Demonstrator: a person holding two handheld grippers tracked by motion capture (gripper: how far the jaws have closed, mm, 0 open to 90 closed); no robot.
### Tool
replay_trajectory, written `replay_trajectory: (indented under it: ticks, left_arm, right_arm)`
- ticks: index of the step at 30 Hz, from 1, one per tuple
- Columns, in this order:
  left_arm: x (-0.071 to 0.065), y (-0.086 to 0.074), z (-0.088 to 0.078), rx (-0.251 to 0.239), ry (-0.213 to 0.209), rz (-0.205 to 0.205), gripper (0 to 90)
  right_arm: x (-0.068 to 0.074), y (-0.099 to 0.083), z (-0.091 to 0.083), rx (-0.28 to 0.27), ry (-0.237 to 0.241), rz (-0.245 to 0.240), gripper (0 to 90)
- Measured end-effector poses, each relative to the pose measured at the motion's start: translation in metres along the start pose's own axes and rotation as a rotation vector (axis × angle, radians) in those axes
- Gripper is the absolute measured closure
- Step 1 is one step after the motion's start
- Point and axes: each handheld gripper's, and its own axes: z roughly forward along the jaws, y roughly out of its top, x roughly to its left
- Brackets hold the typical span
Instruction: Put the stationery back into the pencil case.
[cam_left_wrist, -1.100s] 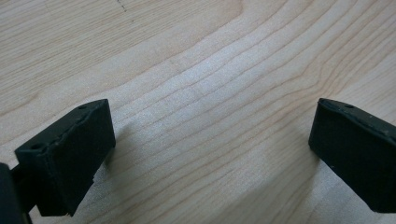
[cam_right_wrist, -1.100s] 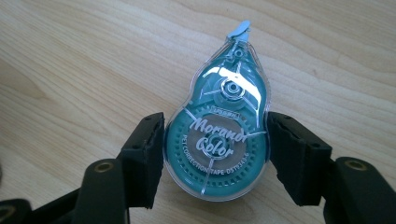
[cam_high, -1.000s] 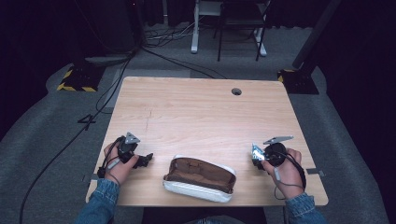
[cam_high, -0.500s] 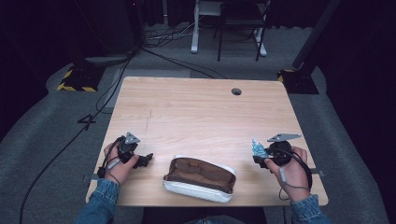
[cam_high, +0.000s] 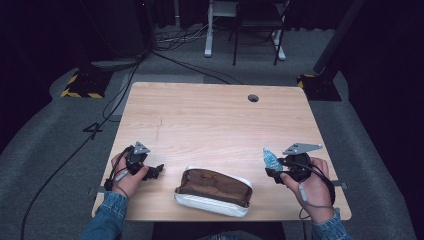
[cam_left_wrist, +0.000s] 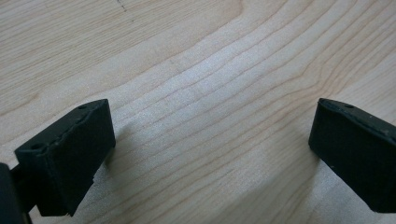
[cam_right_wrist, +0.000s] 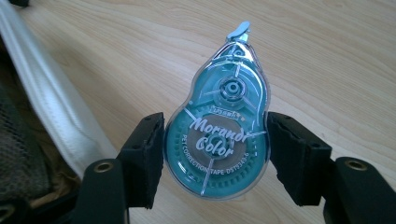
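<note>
A teal, clear-cased correction tape dispenser (cam_right_wrist: 218, 135) is clamped by its wide end between the pads of my right gripper (cam_right_wrist: 215, 156), its nozzle pointing away. In the high view this dispenser (cam_high: 270, 158) is held above the table's front right, with the right gripper (cam_high: 274, 172) shut on it. A white pencil case (cam_high: 213, 192) with a brown lining lies unzipped at the front middle. My left gripper (cam_high: 156, 170) rests on the table left of the case. In the left gripper view its jaws stand wide apart, left gripper (cam_left_wrist: 208, 154) open over bare wood.
The wooden table (cam_high: 215, 120) has a cable hole (cam_high: 253, 98) near its far edge. The white case edge (cam_right_wrist: 56, 112) lies close at the left in the right gripper view. Cables, a yellow-black striped base (cam_high: 80, 85) and chair legs stand on the grey floor beyond.
My right hand has lifted the correction tape up off the table and drifted slightly right. The left hand and the pencil case have stayed still.
</note>
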Motion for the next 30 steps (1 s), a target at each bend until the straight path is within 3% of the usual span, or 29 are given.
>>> replay_trajectory:
  ticks: [9, 16, 23, 30]
  left_arm:
    - [0.0, 0.0, 0.0, 0.0, 0.0, 0.0, 0.6]
    - [0.0, 0.0, 0.0, 0.001, 0.0, -0.001, 0.3]
    - [0.0, 0.001, 0.001, 0.003, -0.003, 0.001, 0.2]
    - [0.0, 0.002, 0.002, 0.0, -0.007, 0.002, 0.3]
  right_arm:
    - [0.02, 0.01, -0.008, -0.033, 0.044, -0.062, 39.7]
    - [0.034, 0.017, -0.012, -0.046, 0.118, -0.103, 39.7]
    - [0.047, 0.022, -0.01, -0.047, 0.172, -0.137, 39.7]
    - [0.057, 0.025, -0.005, -0.047, 0.198, -0.172, 39.7]
